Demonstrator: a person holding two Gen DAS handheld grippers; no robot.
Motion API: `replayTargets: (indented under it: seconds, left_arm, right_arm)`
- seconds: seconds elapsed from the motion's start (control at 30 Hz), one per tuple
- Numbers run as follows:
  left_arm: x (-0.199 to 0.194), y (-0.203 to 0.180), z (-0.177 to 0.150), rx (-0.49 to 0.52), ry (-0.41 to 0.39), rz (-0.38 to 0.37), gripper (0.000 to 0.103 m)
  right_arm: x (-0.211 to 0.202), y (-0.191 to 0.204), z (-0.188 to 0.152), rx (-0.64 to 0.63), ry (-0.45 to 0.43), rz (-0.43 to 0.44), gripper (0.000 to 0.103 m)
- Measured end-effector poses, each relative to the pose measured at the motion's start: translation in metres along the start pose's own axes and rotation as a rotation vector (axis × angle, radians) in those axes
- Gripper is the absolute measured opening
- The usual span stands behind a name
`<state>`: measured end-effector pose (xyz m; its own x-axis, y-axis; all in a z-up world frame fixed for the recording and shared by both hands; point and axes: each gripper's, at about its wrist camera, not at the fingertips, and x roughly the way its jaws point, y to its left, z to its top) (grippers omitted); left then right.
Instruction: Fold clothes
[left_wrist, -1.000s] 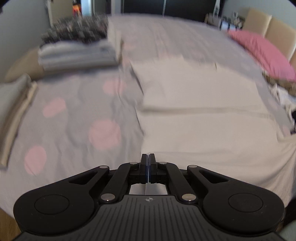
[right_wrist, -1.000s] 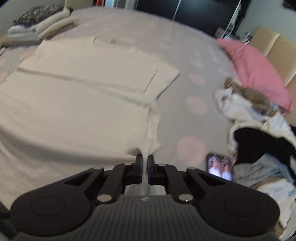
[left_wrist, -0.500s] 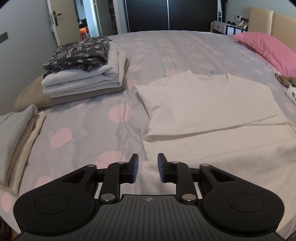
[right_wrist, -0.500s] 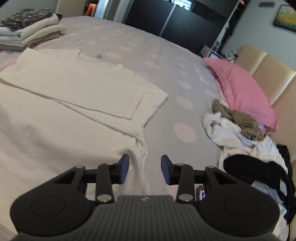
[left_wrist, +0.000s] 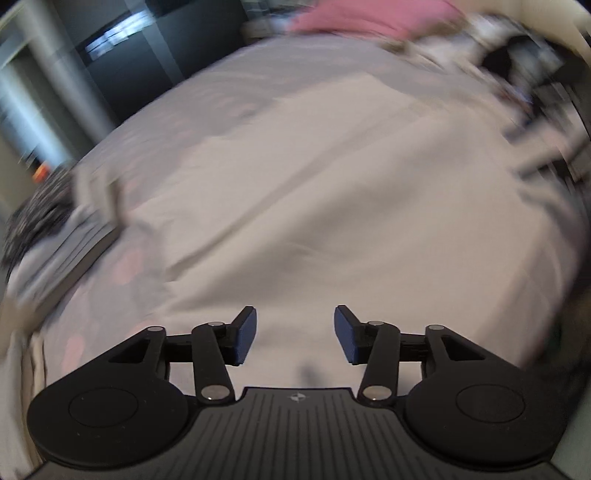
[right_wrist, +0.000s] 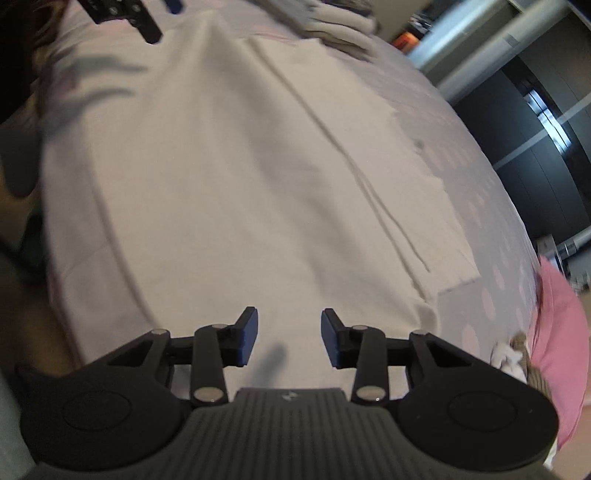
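A white T-shirt (left_wrist: 332, 206) lies spread flat on the grey bedsheet with pink dots (left_wrist: 122, 266), its top part folded down over the body (right_wrist: 369, 122). My left gripper (left_wrist: 294, 336) hovers over the shirt's near part. Its jaws are opening, with nothing between the blue pads (left_wrist: 245, 334). My right gripper (right_wrist: 289, 338) hangs over the shirt (right_wrist: 229, 192) near its edge, open, and only flat fabric shows below the gap. The left gripper (right_wrist: 125, 14) shows at the top left of the right wrist view. The left wrist view is blurred.
A stack of folded clothes (left_wrist: 55, 229) sits at the bed's far side, and also shows as the stack (right_wrist: 340, 26) in the right wrist view. A pink pillow (right_wrist: 557, 332) and a pile of loose clothes (left_wrist: 517, 55) lie by the headboard. Dark wardrobe doors (right_wrist: 546, 122) stand behind.
Both grippers went from shut to open. Both views rolled sideways and swung in over the white shirt, which now fills each view.
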<state>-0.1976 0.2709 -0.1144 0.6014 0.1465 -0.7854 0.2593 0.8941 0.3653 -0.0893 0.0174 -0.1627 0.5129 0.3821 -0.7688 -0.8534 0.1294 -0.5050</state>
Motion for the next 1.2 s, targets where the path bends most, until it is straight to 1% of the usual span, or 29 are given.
replayTargets:
  seconds: [0.07, 0.13, 0.2, 0.23, 0.3, 0.37, 0.47, 0.53, 0.6, 0.7, 0.73, 0.8, 0.83, 0.97, 1.0, 1.03, 1.07, 1.1, 1.13, 1.2]
  left_arm:
    - [0.0, -0.025, -0.006, 0.121, 0.013, -0.009, 0.047]
    - [-0.002, -0.047, -0.013, 0.238, 0.02, -0.01, 0.049]
    - [-0.003, -0.066, -0.023, 0.346, 0.024, -0.008, 0.056]
    - [-0.003, -0.073, -0.027, 0.39, 0.034, -0.004, 0.057]
    - [0.002, -0.081, -0.036, 0.455, 0.072, 0.014, 0.057]
    - [0.011, -0.078, -0.043, 0.468, 0.12, 0.059, 0.057]
    - [0.023, -0.07, -0.052, 0.472, 0.187, 0.127, 0.057]
    - [0.028, -0.063, -0.057, 0.457, 0.216, 0.146, 0.057]
    - [0.032, -0.058, -0.062, 0.451, 0.226, 0.157, 0.059]
    - [0.037, -0.049, -0.063, 0.408, 0.236, 0.152, 0.061]
    - [0.038, -0.045, -0.061, 0.39, 0.243, 0.155, 0.062]
    - [0.04, -0.036, -0.056, 0.353, 0.26, 0.163, 0.064]
    - [0.041, -0.035, -0.055, 0.358, 0.265, 0.178, 0.064]
    - [0.04, -0.043, -0.061, 0.427, 0.261, 0.244, 0.064]
    - [0.039, -0.045, -0.063, 0.444, 0.259, 0.259, 0.063]
    - [0.039, -0.047, -0.066, 0.475, 0.254, 0.27, 0.063]
    - [0.039, -0.05, -0.07, 0.51, 0.247, 0.28, 0.062]
    - [0.038, -0.053, -0.073, 0.543, 0.244, 0.291, 0.06]
    - [0.038, -0.055, -0.074, 0.559, 0.242, 0.295, 0.058]
    - [0.038, -0.056, -0.074, 0.569, 0.239, 0.292, 0.053]
  right_arm:
    - [-0.005, 0.013, -0.002, -0.057, -0.006, -0.004, 0.041]
    - [-0.009, 0.023, -0.006, -0.11, -0.01, -0.035, 0.044]
    - [-0.013, 0.032, -0.012, -0.155, 0.002, -0.009, 0.045]
    - [-0.014, 0.038, -0.015, -0.184, 0.006, 0.008, 0.045]
    - [-0.015, 0.05, -0.021, -0.266, 0.018, 0.003, 0.045]
    - [-0.013, 0.061, -0.028, -0.343, 0.035, -0.017, 0.045]
    - [-0.008, 0.062, -0.038, -0.386, 0.08, -0.06, 0.045]
    - [-0.004, 0.056, -0.044, -0.386, 0.116, -0.086, 0.045]
    - [0.002, 0.055, -0.051, -0.41, 0.158, -0.123, 0.045]
    - [0.015, 0.054, -0.066, -0.467, 0.236, -0.169, 0.045]
    - [0.019, 0.053, -0.07, -0.484, 0.249, -0.178, 0.045]
    - [0.02, 0.051, -0.072, -0.496, 0.241, -0.18, 0.045]
    - [0.02, 0.05, -0.071, -0.497, 0.245, -0.187, 0.043]
    - [0.021, 0.046, -0.074, -0.499, 0.287, -0.23, 0.043]
    - [0.022, 0.045, -0.075, -0.493, 0.297, -0.236, 0.041]
    - [0.023, 0.044, -0.076, -0.489, 0.303, -0.231, 0.032]
    - [0.023, 0.044, -0.076, -0.489, 0.309, -0.22, 0.026]
    - [0.023, 0.044, -0.076, -0.485, 0.313, -0.215, 0.015]
    - [0.022, 0.042, -0.075, -0.472, 0.314, -0.223, 0.009]
    - [0.018, 0.031, -0.069, -0.403, 0.294, -0.255, 0.007]
